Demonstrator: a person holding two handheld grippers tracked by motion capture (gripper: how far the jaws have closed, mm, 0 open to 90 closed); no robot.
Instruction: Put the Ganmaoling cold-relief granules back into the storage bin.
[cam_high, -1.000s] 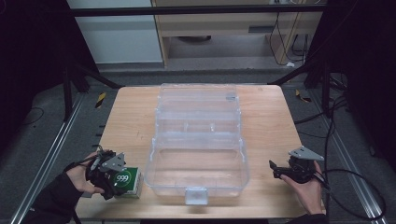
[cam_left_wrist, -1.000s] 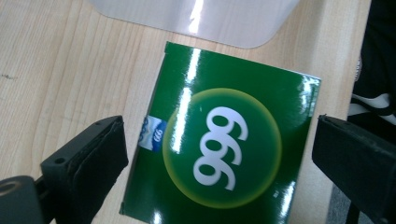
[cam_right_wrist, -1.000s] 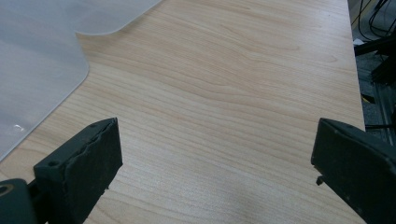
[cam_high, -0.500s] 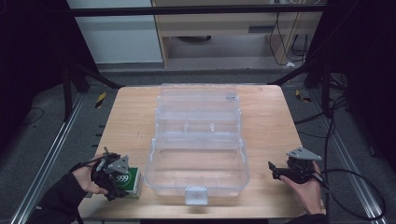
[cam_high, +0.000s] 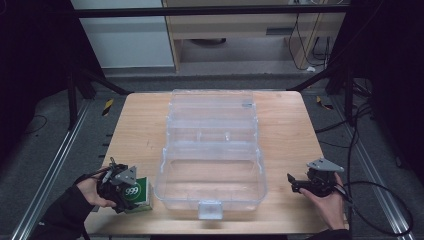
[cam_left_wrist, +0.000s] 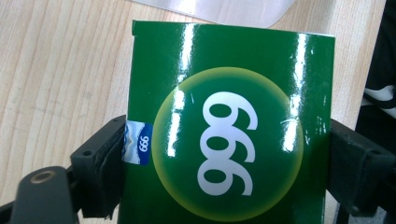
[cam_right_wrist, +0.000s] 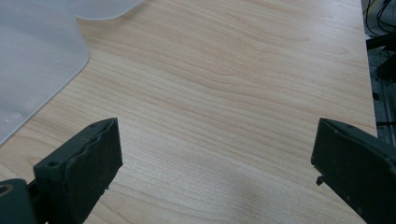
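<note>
Green carton (cam_left_wrist: 229, 135), glossy, white "999" in a yellow-green circle, small blue tag on one edge. It lay flat on the wooden desk (cam_high: 140, 130) at the near left corner, just beside the clear plastic case (cam_high: 212, 170), same spot as a second earlier. What changed: left gripper (cam_high: 121, 187) had sat over the carton with its fingers spread; they had just been closing, and in the left gripper view both pads (cam_left_wrist: 109, 172) were up against the carton's two side edges, pinching it. Carton was not lifted, its base on the desk in the high view. Left hand (cam_high: 92, 190) barely shifted since the earlier frame. It came in from the near left edge, dark sleeve on the forearm, wrapped round the gripper body from the outer side, with the gripper pointed in toward the case.

Right gripper (cam_high: 302, 182) was unchanged from before: resting at the near right of the desk, well apart from the carton, pointing left toward the case. Its fingers (cam_right_wrist: 79, 163) were spread wide over bare wood, nothing between them, with a corner of the case at the upper left of the right gripper view. Right hand (cam_high: 327, 200) cupped it from behind and below.

Farther back, the case stood open, tiered trays stepping up toward the far edge, a latch tab at its near wall.
</note>
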